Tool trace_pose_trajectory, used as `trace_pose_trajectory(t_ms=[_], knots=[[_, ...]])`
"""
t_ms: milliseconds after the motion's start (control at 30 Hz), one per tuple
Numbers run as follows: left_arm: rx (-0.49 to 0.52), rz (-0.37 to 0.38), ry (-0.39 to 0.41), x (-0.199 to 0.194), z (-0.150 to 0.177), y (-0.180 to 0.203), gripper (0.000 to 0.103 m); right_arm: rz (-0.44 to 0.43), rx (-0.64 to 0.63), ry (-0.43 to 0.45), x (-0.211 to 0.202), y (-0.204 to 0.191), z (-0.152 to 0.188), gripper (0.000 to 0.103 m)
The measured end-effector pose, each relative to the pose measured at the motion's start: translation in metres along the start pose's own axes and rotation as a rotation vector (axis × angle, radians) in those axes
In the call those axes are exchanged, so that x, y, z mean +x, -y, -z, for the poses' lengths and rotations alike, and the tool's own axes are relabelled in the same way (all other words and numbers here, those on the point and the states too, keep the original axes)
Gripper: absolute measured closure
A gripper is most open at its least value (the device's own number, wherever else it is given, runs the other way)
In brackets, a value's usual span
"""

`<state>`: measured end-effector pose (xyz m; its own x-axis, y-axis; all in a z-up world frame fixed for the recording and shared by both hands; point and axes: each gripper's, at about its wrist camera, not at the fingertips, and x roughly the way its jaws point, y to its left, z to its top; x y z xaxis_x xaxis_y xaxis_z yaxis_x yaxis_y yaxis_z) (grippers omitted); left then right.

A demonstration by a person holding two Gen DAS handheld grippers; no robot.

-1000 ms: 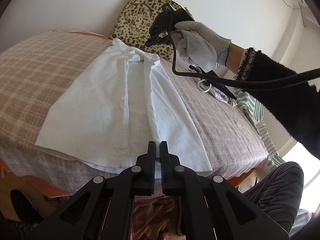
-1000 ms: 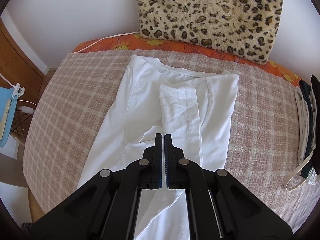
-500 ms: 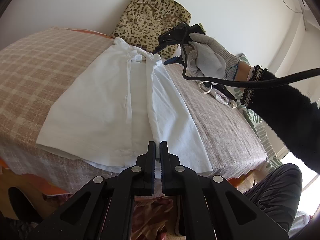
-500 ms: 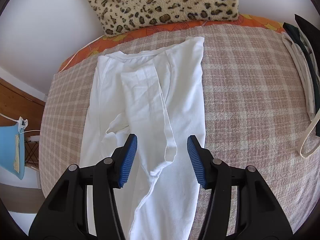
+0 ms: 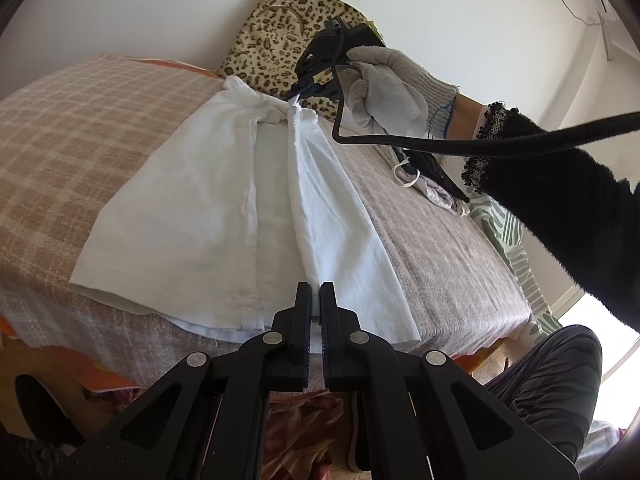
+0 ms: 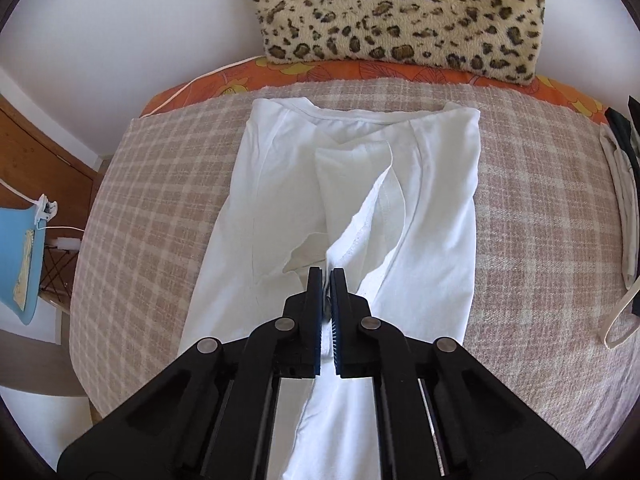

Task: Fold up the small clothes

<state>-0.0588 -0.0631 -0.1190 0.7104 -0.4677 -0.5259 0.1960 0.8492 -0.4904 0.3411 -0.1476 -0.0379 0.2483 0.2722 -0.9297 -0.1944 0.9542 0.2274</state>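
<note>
Your right gripper (image 6: 326,280) has just been closing and is now pinching the white shirt's (image 6: 432,216) folded edge. Your left gripper (image 5: 315,294) is clamping the hem directly ahead, so the fold is looking ready to lift.

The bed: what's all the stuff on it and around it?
T-shirt: one, white, spread on the blanket.
Blanket: one, beige checked, covering the bed.
Cushion: one, leopard print, against the wall.
Clothes pile: one, dark and pale, on the blanket's right edge.
Right gripper: one, black, shut on a T-shirt fold.
Left gripper: one, black, shut on the T-shirt's hem.
Gloved hand: one, grey, holding the right gripper.
</note>
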Motion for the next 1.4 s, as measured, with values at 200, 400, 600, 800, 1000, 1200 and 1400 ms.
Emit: trace_pose_trajectory(t_ms=[200,400,600,800,1000,1200,1400], knots=[[-0.002,0.002,0.003,-0.001,0.002,0.001,0.1,-0.067,-0.089,-0.089,0.026,-0.03,0.001,0.098],[-0.006,-0.003,0.008,-0.002,0.001,0.0,0.1,-0.161,-0.069,-0.059,0.012,-0.032,-0.001,0.069],[-0.017,0.003,0.016,-0.005,-0.001,-0.001,0.1,-0.098,0.056,0.072,-0.054,0.026,0.027,0.053],[-0.005,0.003,-0.018,0.001,0.002,0.002,0.1,0.014,0.011,-0.033,-0.063,0.063,0.125,0.053],[-0.011,-0.036,-0.062,-0.01,0.002,0.0,0.085,-0.01,-0.038,-0.116,-0.064,0.058,0.199,0.053],[0.066,-0.116,0.012,-0.06,-0.013,-0.016,0.067,-0.04,-0.008,-0.11,-0.083,0.068,0.243,0.053],[0.035,-0.187,0.001,-0.072,-0.044,-0.054,0.067,-0.06,-0.037,-0.1,-0.085,0.074,0.262,0.068]])
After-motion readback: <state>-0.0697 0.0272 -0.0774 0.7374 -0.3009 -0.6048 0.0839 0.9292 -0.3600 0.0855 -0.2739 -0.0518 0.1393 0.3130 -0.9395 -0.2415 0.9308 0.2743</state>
